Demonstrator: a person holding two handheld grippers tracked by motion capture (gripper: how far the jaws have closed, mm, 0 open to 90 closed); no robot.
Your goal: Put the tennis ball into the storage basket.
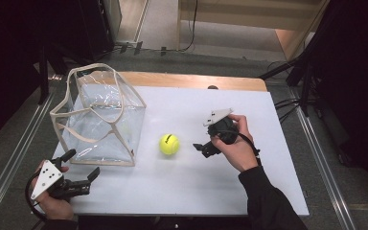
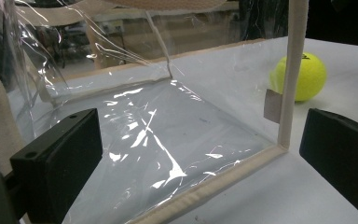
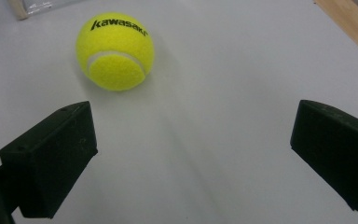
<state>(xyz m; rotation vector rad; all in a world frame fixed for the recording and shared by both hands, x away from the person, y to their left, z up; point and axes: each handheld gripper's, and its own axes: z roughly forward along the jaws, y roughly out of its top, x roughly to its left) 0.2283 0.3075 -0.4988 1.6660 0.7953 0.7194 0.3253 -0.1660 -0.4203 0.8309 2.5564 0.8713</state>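
Observation:
A yellow tennis ball (image 1: pixel 169 143) lies on the white table (image 1: pixel 187 191), just right of a clear plastic bag (image 1: pixel 100 115) with beige trim and straps. My right gripper (image 1: pixel 201 149) is open, a short way right of the ball and pointing at it. In the right gripper view the ball (image 3: pixel 115 50) sits ahead and left of the open gripper (image 3: pixel 193 135), nothing between the jaws. My left gripper (image 1: pixel 82 164) is open at the table's front left, by the bag's near corner. Its own view faces the bag's wall (image 2: pixel 168 140), with the ball (image 2: pixel 303 77) behind the corner trim.
The bag stands open at the top and looks empty. A wooden strip (image 1: pixel 191 81) runs along the table's far edge, with a small dark spot (image 1: pixel 212 87) on it. Dark stands and cables (image 1: pixel 297 103) crowd the floor beyond the right side.

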